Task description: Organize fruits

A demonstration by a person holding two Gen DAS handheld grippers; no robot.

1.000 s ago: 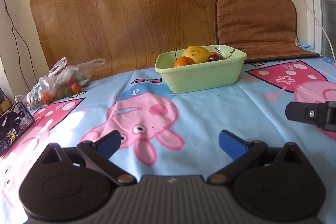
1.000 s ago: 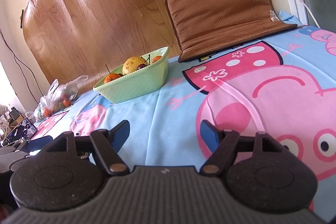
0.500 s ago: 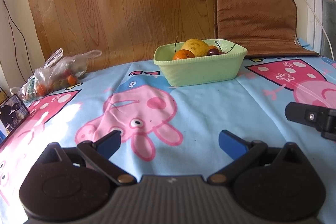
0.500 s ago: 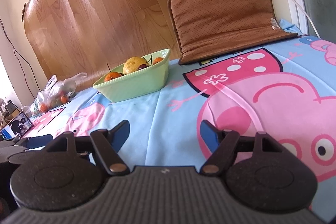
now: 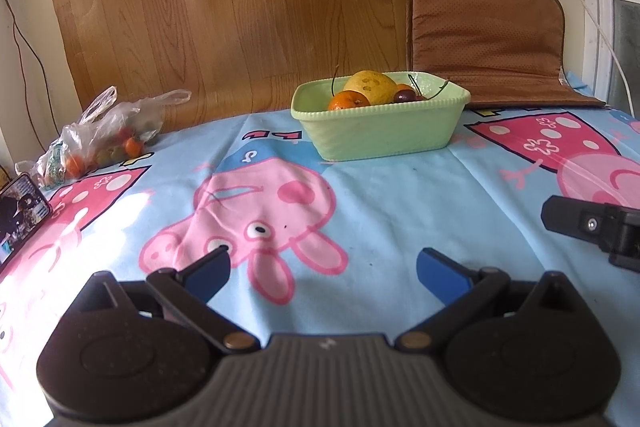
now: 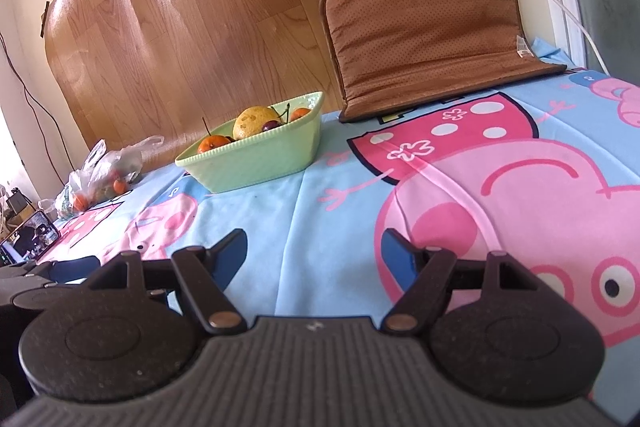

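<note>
A light green bowl (image 5: 380,131) stands at the back of the table on a cartoon pig cloth. It holds a yellow pear (image 5: 370,85), an orange (image 5: 347,100) and dark cherries (image 5: 404,95). It also shows in the right wrist view (image 6: 260,163). My left gripper (image 5: 322,269) is open and empty, low over the cloth, well short of the bowl. My right gripper (image 6: 314,249) is open and empty, to the right of the bowl and nearer me. A part of the right gripper shows at the right edge of the left wrist view (image 5: 592,227).
A clear plastic bag of small fruits (image 5: 104,137) lies at the back left. A phone (image 5: 20,211) stands at the left edge. A brown cushion (image 5: 488,35) leans on the wall at the back right, next to a wood-pattern board (image 5: 240,7).
Both grippers have drawn back and risen slightly; the bowl sits a little farther off in both views. Both stay open and empty.
</note>
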